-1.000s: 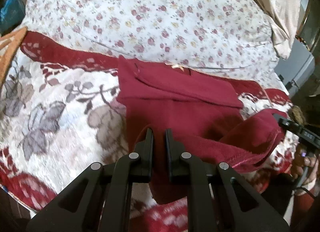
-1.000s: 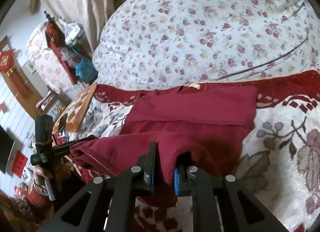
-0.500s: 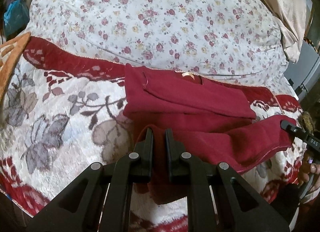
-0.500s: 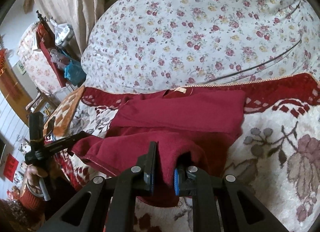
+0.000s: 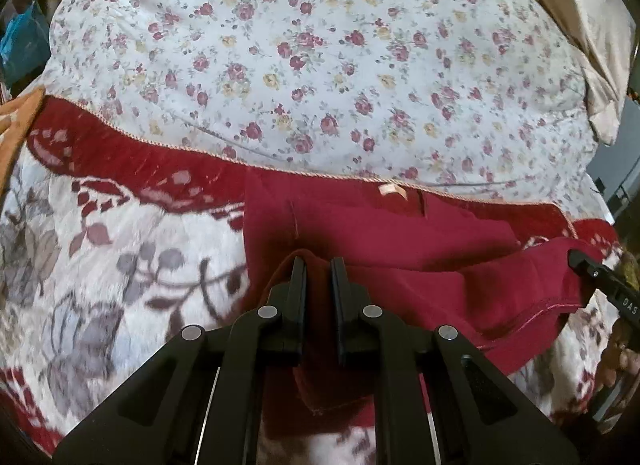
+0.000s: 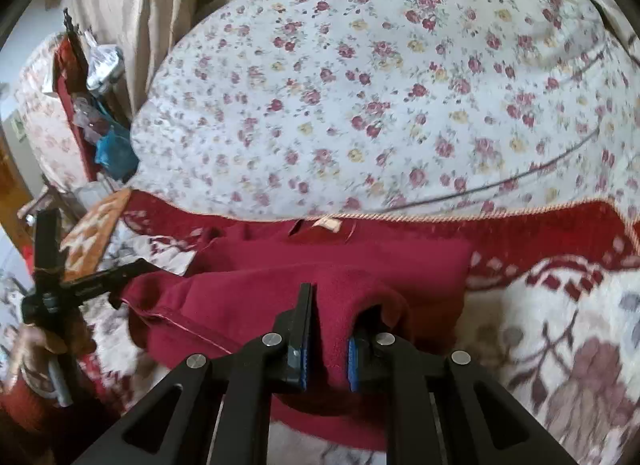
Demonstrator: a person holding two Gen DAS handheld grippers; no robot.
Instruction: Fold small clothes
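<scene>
A dark red garment lies on a red-and-white floral blanket, its collar tag against the far blanket edge. My left gripper is shut on the garment's near hem at its left corner. My right gripper is shut on the hem at the right corner. Both hold the lower edge lifted, stretched between them over the garment's upper part. The right gripper's tip shows at the right of the left wrist view; the left gripper shows at the left of the right wrist view.
A big white quilt with small flowers bulges behind the blanket. A beige curtain hangs behind it. An orange patterned cloth lies at the blanket's left end. Cluttered furniture stands far left.
Both grippers have carried the lifted hem forward over the garment toward its collar. The garment and quilt now look closer in both views.
</scene>
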